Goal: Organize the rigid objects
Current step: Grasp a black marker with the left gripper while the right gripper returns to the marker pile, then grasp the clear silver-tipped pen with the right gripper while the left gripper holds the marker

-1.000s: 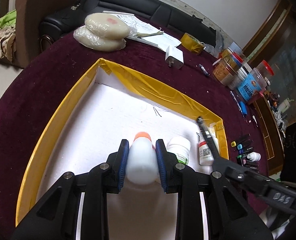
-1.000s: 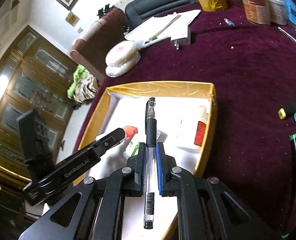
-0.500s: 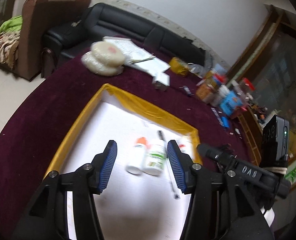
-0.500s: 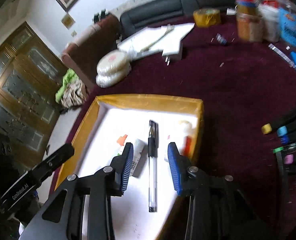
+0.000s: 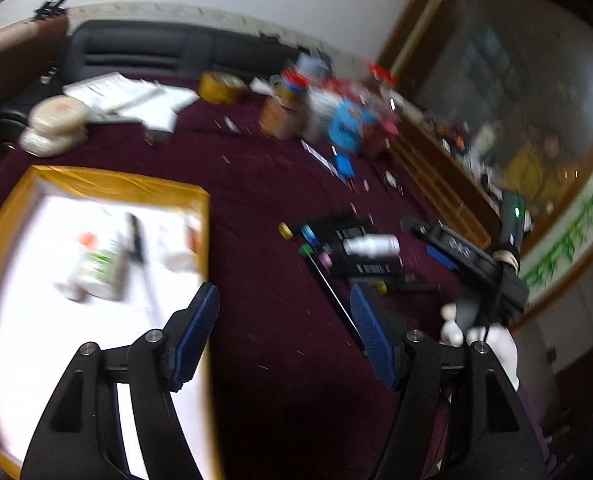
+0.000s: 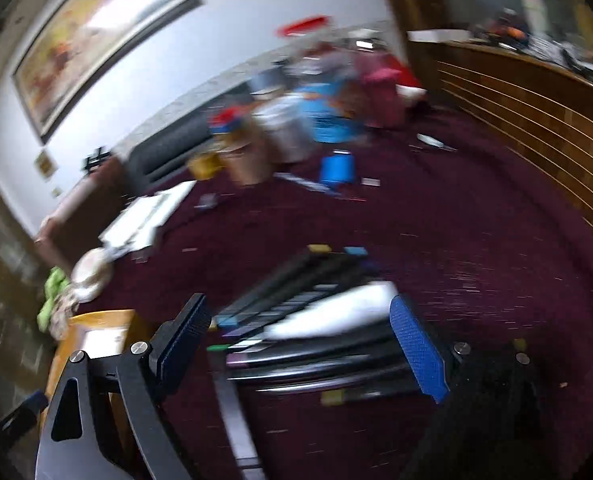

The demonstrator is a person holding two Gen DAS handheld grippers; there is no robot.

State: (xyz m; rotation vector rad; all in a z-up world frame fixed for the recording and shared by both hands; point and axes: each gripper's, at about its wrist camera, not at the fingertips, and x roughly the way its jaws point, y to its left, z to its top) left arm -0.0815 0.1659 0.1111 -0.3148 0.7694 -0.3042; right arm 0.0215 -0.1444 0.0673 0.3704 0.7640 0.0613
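Both views are blurred by motion. The yellow-rimmed white tray (image 5: 200, 216) lies at the left and holds an orange-capped bottle (image 5: 81, 264), a green-labelled bottle (image 5: 104, 268), a black pen (image 5: 136, 240) and a red-labelled bottle (image 5: 178, 244). A row of dark markers (image 5: 344, 248) and a small white bottle (image 5: 370, 245) lie on the maroon cloth at the right. My left gripper (image 5: 284, 328) is open and empty over the cloth beside the tray. My right gripper (image 6: 300, 344) is open and empty, just over the markers (image 6: 296, 304) and white bottle (image 6: 336, 312).
Jars and a blue packet (image 5: 344, 124) stand at the table's far side, with a tape roll (image 5: 220, 86), papers (image 5: 124, 96) and round white packs (image 5: 54, 124). A wooden cabinet (image 6: 516, 112) stands to the right. The tray's corner shows in the right wrist view (image 6: 100, 316).
Both grippers let go of their items in the tray, the orange-capped bottle and the pen, opened wide, and swung right toward the markers.
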